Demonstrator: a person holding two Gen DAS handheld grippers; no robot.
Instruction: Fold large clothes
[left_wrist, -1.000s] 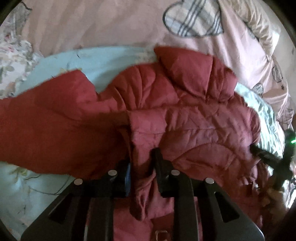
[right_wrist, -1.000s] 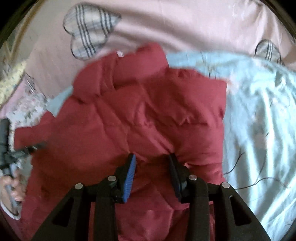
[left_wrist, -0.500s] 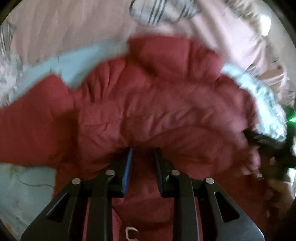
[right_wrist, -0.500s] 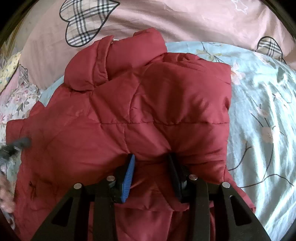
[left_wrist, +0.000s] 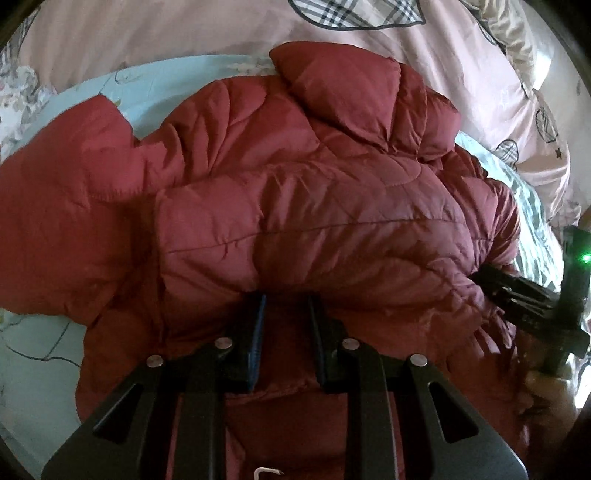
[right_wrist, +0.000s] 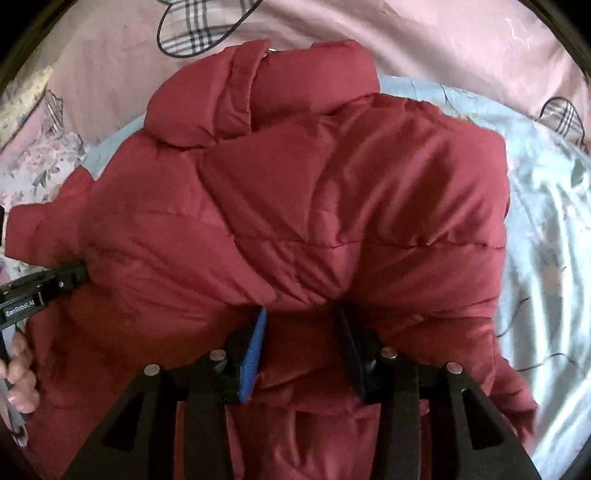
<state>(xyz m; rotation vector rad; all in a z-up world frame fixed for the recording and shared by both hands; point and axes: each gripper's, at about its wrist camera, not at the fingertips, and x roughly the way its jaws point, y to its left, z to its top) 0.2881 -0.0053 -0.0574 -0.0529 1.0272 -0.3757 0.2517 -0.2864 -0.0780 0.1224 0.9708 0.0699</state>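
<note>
A dark red quilted puffer jacket (left_wrist: 303, 206) lies on a light blue bed sheet, its collar (left_wrist: 332, 88) at the far end. Its lower part is doubled up over the body. My left gripper (left_wrist: 286, 306) is shut on a thick fold of the jacket's near edge. My right gripper (right_wrist: 299, 321) is shut on the same bunched edge of the jacket (right_wrist: 332, 206); its fingertips are buried under the fabric. The right gripper shows at the right edge of the left wrist view (left_wrist: 524, 295). The left gripper shows at the left edge of the right wrist view (right_wrist: 44, 284).
A pink duvet (right_wrist: 424, 40) with plaid hearts lies bunched beyond the jacket. The light blue floral sheet (right_wrist: 546, 229) spreads to the right. A flowered cloth (right_wrist: 33, 166) lies at the far left. One sleeve (left_wrist: 59, 192) spreads out to the left.
Both grippers have carried the jacket's near edge forward toward the collar. The fold over the body is now bulkier and higher. Both stay clamped on the fabric.
</note>
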